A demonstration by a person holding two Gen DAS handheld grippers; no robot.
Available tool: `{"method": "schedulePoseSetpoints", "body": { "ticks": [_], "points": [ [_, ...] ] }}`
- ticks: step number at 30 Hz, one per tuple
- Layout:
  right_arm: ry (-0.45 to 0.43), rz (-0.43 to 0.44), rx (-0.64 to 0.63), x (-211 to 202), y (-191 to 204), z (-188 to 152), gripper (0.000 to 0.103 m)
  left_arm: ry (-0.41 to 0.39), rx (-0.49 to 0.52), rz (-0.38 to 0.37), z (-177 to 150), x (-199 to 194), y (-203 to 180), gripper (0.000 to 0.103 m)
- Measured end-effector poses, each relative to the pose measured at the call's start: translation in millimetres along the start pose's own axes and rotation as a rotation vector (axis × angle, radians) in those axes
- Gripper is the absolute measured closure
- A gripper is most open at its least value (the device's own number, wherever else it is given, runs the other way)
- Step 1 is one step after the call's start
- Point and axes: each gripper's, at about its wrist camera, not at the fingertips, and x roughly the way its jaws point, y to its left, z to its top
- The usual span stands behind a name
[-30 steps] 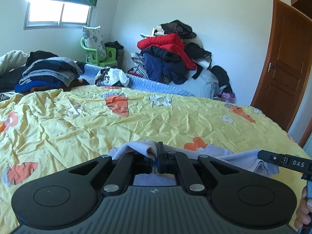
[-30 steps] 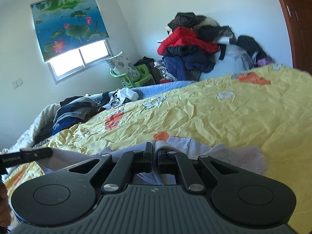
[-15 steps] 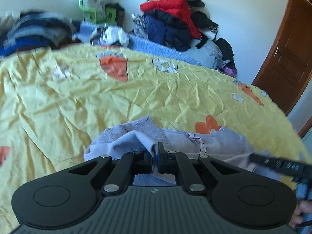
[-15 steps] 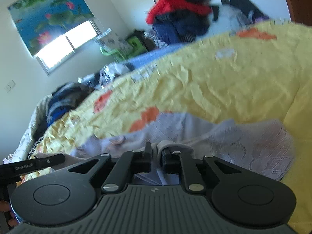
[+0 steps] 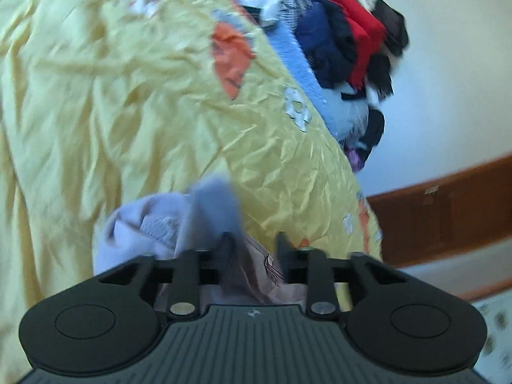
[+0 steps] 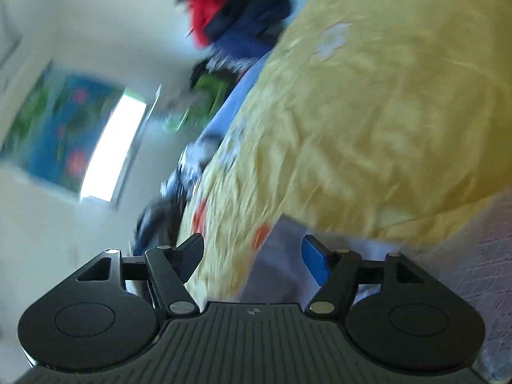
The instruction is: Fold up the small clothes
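Garment (image 5: 166, 220) mid-sheet (image 5: 96, 102), clear surround

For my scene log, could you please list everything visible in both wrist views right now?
small garment: one, pale lilac, on the bedspread by both grippers
bedspread: one, yellow with orange patches, covering the bed
clothes pile: one, red, navy and black, at the wall
window blind: one, blue floral, blurred
door: one, brown
left gripper: black, jaws just opened, garment between them
right gripper: black, blue pad, jaws just opened over the garment
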Motion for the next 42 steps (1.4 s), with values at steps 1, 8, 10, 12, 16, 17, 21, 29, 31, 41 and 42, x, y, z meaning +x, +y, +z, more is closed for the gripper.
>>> {"method": "schedulePoseSetpoints", "body": {
  "ticks": [1, 8, 10, 12, 16, 17, 21, 29, 31, 41, 42],
  "points": [
    [-0.008, 0.014, 0.055, -1, -7, 1, 0.034, -0.010, -0.001, 0.010, -1, -2, 2, 0.046],
    [-0.081, -0.044, -0.181, -23, 22, -21, 0.033, -0.151, 0.158, 0.060, -5, -32, -18, 0.045],
    [-0.001, -0.016, -0.291, -19, 37, -29, 0.023, -0.178, 0.268, 0.120, -14, -34, -32, 0.045],
    [0.144, -0.005, -0.391, 0, 52, -43, 0.022, -0.174, 0.393, 0.187, -29, -32, -45, 0.045],
    [0.304, -0.075, -0.534, 43, 66, -74, 0.022, -0.152, 0.654, 0.311, -72, -11, -59, 0.044],
    [0.310, -0.107, -0.553, 54, 67, -77, 0.023, -0.153, 0.712, 0.361, -82, -2, -59, 0.044],
    [0.120, -0.294, -0.615, 61, 70, -76, 0.026, -0.200, 0.833, 0.518, -102, 16, -49, 0.044],
    [0.109, -0.396, -1.151, 51, 110, -147, 0.026, -0.259, 0.873, 0.552, -121, 15, -36, 0.043],
    [0.192, -0.406, -1.142, 70, 109, -150, 0.031, -0.266, 0.859, 0.553, -125, 14, -34, 0.040],
    [0.081, -0.490, -0.950, 98, 114, -133, 0.031, -0.270, 0.848, 0.542, -128, 12, -30, 0.035],
    [0.058, -0.475, -0.965, 87, 118, -134, 0.029, -0.271, 0.848, 0.541, -129, 12, -29, 0.034]
  ]
}}
